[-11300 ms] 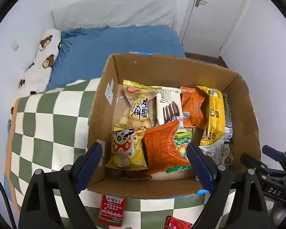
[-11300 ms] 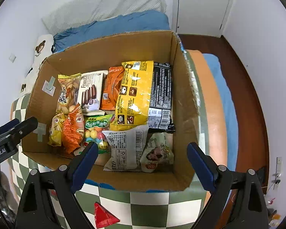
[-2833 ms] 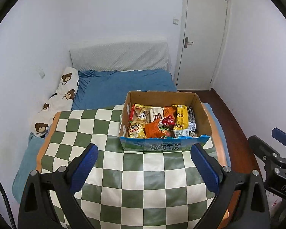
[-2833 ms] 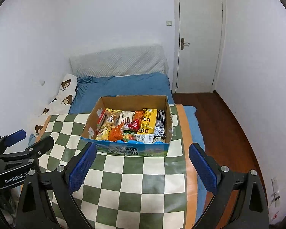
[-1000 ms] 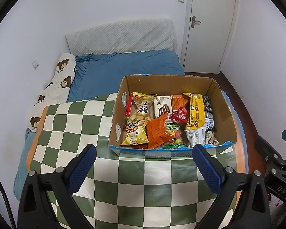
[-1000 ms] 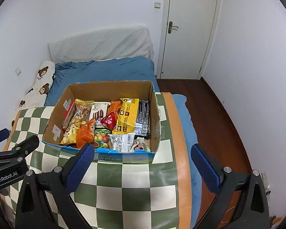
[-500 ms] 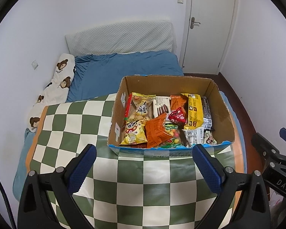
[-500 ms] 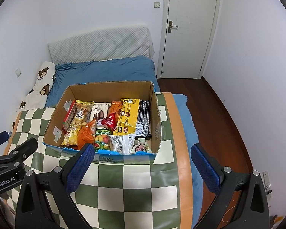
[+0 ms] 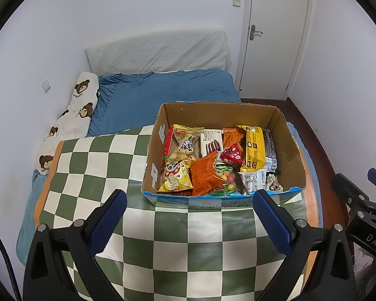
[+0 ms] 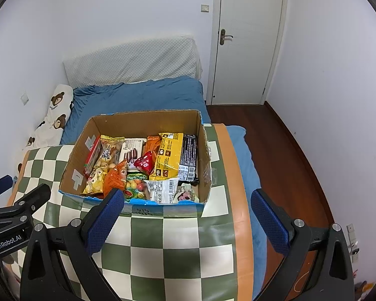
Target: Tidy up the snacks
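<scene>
An open cardboard box (image 9: 292,150) (image 10: 80,150) stands on the green-and-white checked cloth (image 9: 100,165) (image 10: 163,245). Several snack packets fill it, among them a small red packet (image 9: 231,154) (image 10: 145,162), an orange bag (image 9: 204,174) (image 10: 114,178) and a tall yellow bag (image 9: 255,148) (image 10: 169,154). My left gripper (image 9: 189,209) hangs open just in front of the box, holding nothing. My right gripper (image 10: 186,207) is open too, near the box's front right corner, empty.
A blue bed (image 9: 163,92) with a bear-print pillow (image 9: 75,110) and white headboard cushion (image 9: 158,52) lies behind the cloth. A closed white door (image 10: 248,37) and wooden floor (image 10: 288,155) are at the right. The other gripper shows at each view's edge.
Over eleven seconds both grippers pulled back from the box, and red packets that lay on the cloth are in the box. In the last second the view barely shifted.
</scene>
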The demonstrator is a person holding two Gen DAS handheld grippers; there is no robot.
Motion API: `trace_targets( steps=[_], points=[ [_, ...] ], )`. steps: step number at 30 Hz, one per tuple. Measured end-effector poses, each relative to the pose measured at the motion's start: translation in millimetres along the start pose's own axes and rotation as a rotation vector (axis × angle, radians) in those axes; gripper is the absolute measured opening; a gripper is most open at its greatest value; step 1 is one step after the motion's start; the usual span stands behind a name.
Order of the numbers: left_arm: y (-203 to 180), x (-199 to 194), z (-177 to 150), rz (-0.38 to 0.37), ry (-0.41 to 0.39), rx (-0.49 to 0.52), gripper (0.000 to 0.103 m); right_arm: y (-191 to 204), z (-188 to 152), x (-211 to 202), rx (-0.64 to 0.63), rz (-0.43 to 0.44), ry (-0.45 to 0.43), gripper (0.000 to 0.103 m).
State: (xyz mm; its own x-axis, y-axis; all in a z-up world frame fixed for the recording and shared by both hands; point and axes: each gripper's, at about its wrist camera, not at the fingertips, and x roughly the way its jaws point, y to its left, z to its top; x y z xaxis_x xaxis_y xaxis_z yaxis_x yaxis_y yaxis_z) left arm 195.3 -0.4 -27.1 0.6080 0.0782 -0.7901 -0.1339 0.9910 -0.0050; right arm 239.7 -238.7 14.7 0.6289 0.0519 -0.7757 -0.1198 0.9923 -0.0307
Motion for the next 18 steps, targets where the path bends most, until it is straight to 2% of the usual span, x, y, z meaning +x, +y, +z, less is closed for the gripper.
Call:
trace_targets(
  steps=[18],
  points=[
    [-2.0,-7.4,2.6,-0.010,-0.010,0.005,0.103,-3.4,0.5,-3.7,0.013,0.003,-0.008,0.103]
  ],
)
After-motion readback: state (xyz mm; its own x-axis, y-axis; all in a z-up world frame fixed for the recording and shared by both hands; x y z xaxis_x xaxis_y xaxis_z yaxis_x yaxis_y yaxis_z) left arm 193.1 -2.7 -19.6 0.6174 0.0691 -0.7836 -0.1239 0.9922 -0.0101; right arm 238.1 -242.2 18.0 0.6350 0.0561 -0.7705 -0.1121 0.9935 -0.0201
